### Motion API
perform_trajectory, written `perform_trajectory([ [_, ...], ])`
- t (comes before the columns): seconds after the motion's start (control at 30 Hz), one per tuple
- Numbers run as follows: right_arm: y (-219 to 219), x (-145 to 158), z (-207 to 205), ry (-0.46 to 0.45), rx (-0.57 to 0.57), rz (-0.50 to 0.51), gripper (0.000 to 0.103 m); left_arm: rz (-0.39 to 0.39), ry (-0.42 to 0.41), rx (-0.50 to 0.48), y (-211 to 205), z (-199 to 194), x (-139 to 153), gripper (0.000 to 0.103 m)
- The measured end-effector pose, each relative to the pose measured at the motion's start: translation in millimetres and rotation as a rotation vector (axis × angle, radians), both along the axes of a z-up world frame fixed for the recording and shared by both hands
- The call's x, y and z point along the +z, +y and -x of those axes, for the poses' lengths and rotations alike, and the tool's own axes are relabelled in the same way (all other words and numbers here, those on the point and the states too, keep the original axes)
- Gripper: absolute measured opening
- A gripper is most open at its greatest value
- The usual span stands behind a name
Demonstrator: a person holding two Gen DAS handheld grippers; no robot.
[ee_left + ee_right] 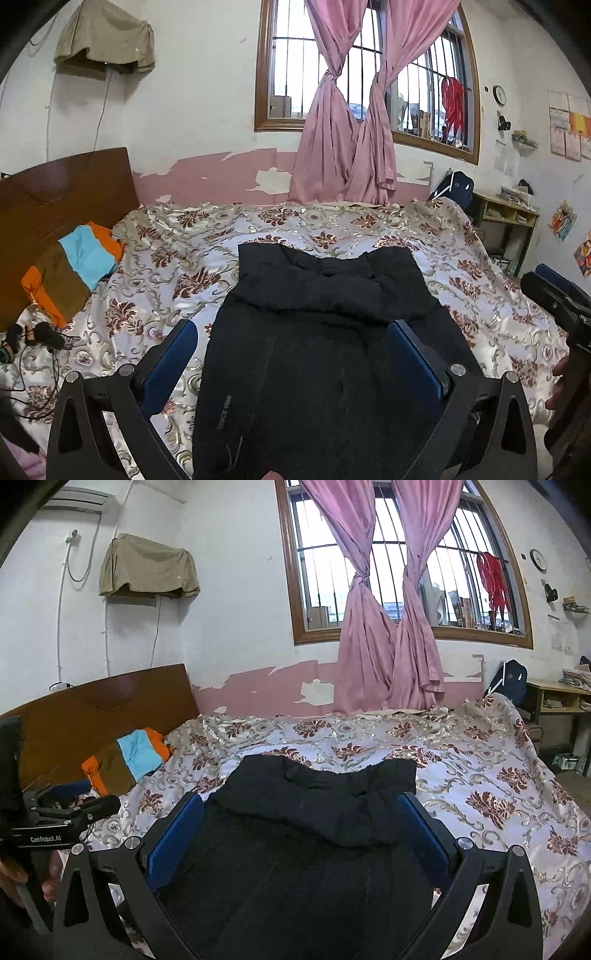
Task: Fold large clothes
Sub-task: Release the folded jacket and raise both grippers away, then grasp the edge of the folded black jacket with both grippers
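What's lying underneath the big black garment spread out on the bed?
The black garment lies on a floral-patterned satin bedspread, which shows all around it. Its upper part is folded down over its own lower part. Whatever lies beneath the cloth is covered and cannot be seen.

Black garment (314, 332): matt, slightly fuzzy cloth, lying between both sets of fingers. Bedspread (207, 258) beneath it: glossy satin-like cloth, floral pattern with a metallic sheen. Finger pads (170, 365): blue, finely textured; gripper frames matt black with bright metal screws. Headboard (55, 192), beyond the left fingers: polished brown wood. Curtains (391, 627) ahead: smooth pink cloth with a soft sheen.
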State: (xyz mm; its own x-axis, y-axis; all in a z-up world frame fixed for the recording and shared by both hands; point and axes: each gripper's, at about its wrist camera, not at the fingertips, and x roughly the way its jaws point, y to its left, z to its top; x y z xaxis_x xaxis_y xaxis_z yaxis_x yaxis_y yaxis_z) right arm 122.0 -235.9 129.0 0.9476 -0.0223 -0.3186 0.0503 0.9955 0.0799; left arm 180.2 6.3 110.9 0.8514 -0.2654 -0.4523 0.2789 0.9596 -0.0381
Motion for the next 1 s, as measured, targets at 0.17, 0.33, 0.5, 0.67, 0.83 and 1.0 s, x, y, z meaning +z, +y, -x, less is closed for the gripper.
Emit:
perform_trajectory([
  [0.17, 7.3, -18.0, 15.2, 0.019, -0.011, 0.012, 0.102, -0.021, 0.014, -0.006, 6.0, 10.5, -14.1, 0.103],
  [0.33, 9.6, -31.7, 27.2, 0.033, -0.019, 0.025, 0.102, -0.069, -0.007, -0.004, 8.8, 21.9, -24.5, 0.103],
  [0.5, 5.3, -50.9, 38.2, 0.093, 0.012, 0.024, 0.102, -0.140, 0.007, -0.034, 21.3, 28.5, -44.2, 0.103],
  [0.67, -3.1, -78.2, 48.1, 0.195, 0.034, 0.064, 0.102, -0.188, 0.073, -0.080, 39.5, 33.5, -79.2, 0.103],
  [0.83, -5.8, -104.3, 53.3, 0.295, 0.031, 0.141, 0.102, -0.288, 0.156, -0.109, 39.4, 36.4, -117.4, 0.103],
  [1.0, -0.5, -120.7, 56.7, 0.373, 0.062, 0.205, 0.102, -0.390, 0.201, -0.195, 35.7, 47.3, -153.8, 0.103],
])
